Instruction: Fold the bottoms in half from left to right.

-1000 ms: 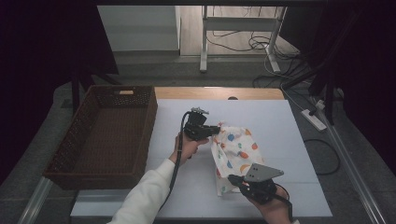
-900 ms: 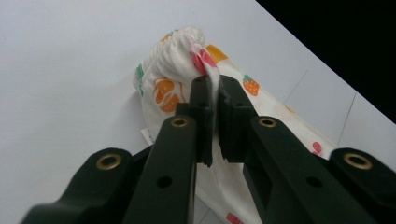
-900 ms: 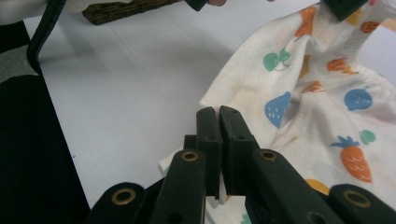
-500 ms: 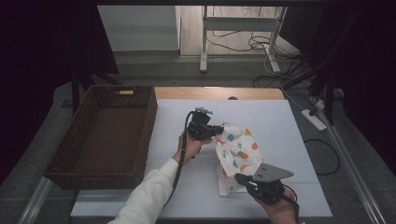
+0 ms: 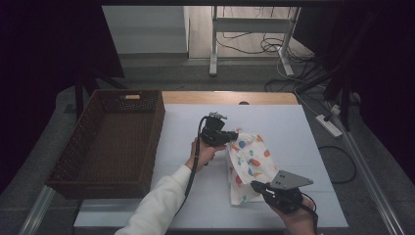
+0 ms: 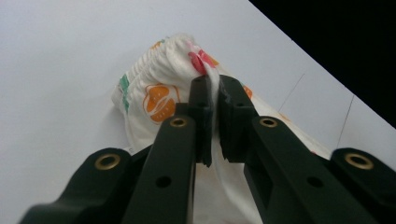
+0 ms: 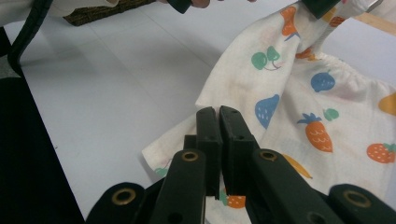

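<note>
White tabletop [image 5: 293,132]; wicker basket [image 5: 110,142] at nine o'clock. Left gripper [image 5: 230,138] and right gripper [image 5: 258,186] both pinch the printed cloth [image 5: 250,164], probably its hems. Keep tension even when lifting.

We count one printed cloth [image 5: 249,164], one wicker basket [image 5: 110,142], two claws, left [image 5: 230,138] and right [image 5: 257,186], and one white tabletop [image 5: 293,132] under it all.

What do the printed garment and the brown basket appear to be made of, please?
Printed garment: seemingly soft, matte woven cotton; it drapes, wrinkles and has a gathered elastic edge. Brown basket: apparently wicker or rattan, matte, with a visible woven lattice in its walls.
</note>
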`<action>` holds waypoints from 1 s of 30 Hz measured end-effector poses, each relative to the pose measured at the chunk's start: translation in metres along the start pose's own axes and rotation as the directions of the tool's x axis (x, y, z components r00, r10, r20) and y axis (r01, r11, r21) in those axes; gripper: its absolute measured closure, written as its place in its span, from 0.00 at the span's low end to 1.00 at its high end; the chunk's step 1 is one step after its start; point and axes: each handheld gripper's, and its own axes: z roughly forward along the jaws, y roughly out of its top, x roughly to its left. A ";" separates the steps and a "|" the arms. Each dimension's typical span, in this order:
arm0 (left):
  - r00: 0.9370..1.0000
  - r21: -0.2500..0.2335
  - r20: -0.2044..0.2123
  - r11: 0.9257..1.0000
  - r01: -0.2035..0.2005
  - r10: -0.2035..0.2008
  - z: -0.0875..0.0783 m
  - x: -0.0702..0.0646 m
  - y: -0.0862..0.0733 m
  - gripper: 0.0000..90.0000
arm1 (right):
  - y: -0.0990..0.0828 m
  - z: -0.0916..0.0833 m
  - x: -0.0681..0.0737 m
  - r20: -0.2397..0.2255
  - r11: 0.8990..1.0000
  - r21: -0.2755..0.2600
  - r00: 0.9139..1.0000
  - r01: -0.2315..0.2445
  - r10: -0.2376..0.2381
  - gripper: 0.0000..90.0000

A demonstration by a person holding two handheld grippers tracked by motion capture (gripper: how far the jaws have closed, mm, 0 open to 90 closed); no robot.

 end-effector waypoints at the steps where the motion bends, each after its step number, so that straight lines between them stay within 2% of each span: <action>1: 1.000 0.002 0.000 1.000 -0.002 0.002 0.000 0.000 0.001 0.94 | 0.000 -0.001 0.000 0.001 1.000 -0.002 1.000 -0.002 0.002 0.96; 6: 1.000 0.000 0.006 1.000 0.010 -0.010 0.006 0.000 0.004 0.94 | -0.003 -0.004 -0.003 0.012 1.000 -0.004 1.000 -0.008 0.008 0.96; 18: 1.000 0.012 0.001 1.000 0.003 -0.003 0.017 -0.004 0.009 0.93 | -0.009 -0.006 -0.014 0.040 0.999 0.019 0.999 -0.031 0.030 0.96; 30: 1.000 0.013 0.013 1.000 -0.005 0.005 0.018 -0.007 0.009 0.93 | -0.011 -0.018 -0.020 0.070 0.999 -0.008 0.996 -0.050 0.051 0.96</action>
